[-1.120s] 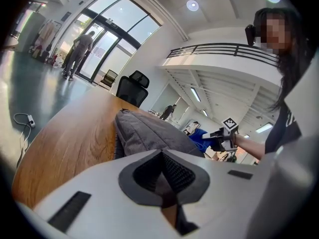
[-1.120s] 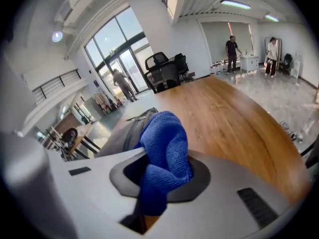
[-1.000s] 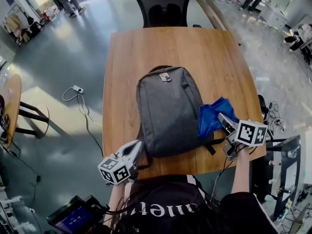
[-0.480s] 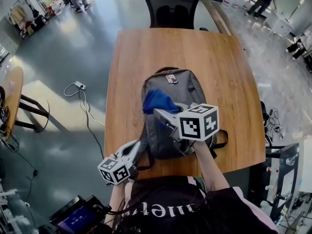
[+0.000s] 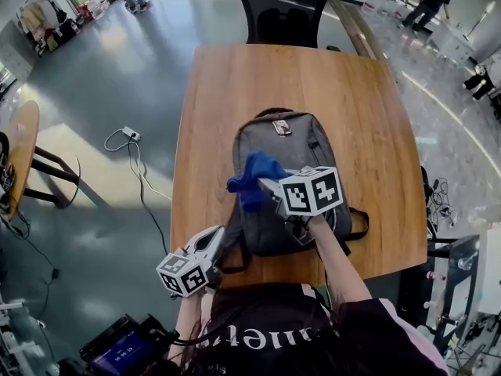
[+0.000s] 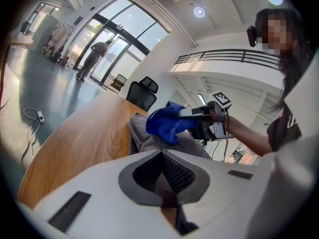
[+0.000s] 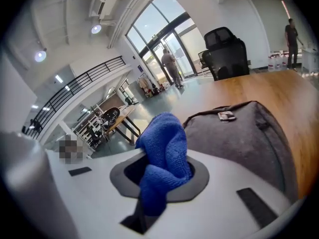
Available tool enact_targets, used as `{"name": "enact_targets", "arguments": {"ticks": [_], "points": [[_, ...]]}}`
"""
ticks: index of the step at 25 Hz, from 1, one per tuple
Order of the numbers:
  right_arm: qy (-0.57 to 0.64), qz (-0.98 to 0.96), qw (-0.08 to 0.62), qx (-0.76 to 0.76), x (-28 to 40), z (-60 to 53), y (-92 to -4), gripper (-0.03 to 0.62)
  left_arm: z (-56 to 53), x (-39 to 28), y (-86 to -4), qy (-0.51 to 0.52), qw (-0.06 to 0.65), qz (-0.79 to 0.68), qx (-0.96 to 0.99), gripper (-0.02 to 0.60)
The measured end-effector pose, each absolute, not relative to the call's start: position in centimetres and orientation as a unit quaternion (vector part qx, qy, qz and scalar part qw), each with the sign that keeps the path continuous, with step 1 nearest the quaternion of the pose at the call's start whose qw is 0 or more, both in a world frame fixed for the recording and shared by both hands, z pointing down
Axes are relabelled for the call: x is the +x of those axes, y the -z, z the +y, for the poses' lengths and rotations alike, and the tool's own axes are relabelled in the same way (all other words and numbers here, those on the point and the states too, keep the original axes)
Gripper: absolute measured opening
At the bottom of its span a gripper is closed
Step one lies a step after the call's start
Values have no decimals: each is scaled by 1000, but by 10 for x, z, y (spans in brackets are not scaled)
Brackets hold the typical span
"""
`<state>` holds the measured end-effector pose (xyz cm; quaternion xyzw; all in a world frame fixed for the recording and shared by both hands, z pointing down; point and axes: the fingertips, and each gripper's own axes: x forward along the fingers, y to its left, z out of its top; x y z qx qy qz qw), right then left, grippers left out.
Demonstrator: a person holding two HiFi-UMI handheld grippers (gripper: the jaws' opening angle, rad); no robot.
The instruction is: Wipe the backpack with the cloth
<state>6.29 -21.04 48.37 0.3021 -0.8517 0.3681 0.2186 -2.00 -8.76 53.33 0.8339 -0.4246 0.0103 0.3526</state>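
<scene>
In the head view, the backpack [image 5: 301, 143] is seen lying flat on the surface [image 5: 235, 84], in its 6 o'clock half, with the top handle toward 12 o'clock. The right tool [image 5: 266, 185] is held over the backpack's 9 o'clock side, with the blue cloth [image 5: 250, 175] bunched at its tip. The left tool [image 5: 218, 238] is kept at the backpack's 7 o'clock corner.

In the left gripper view, the pads are seen pressed together, and a dark strip, judged to be a backpack strap [image 6: 178, 218], is pinched below them. The cloth is seen low over the grey fabric; whether it is touching cannot be told.

In the right gripper view, the tool is seen clenched on the cloth, which is wadded between the jaws, with the backpack at 3 o'clock.

The wiping step is judged to be in hand. For the next move, the cloth should be pressed flat and drawn across the panel toward 3 o'clock while the strap is held taut.
</scene>
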Motion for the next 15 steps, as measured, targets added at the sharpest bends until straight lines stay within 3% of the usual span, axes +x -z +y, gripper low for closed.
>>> {"name": "enact_targets", "arguments": {"ticks": [15], "points": [[-400,-736,190,513,325,-224,-502,67,-93,-2,-526,-26,348,-396,849,0]]}}
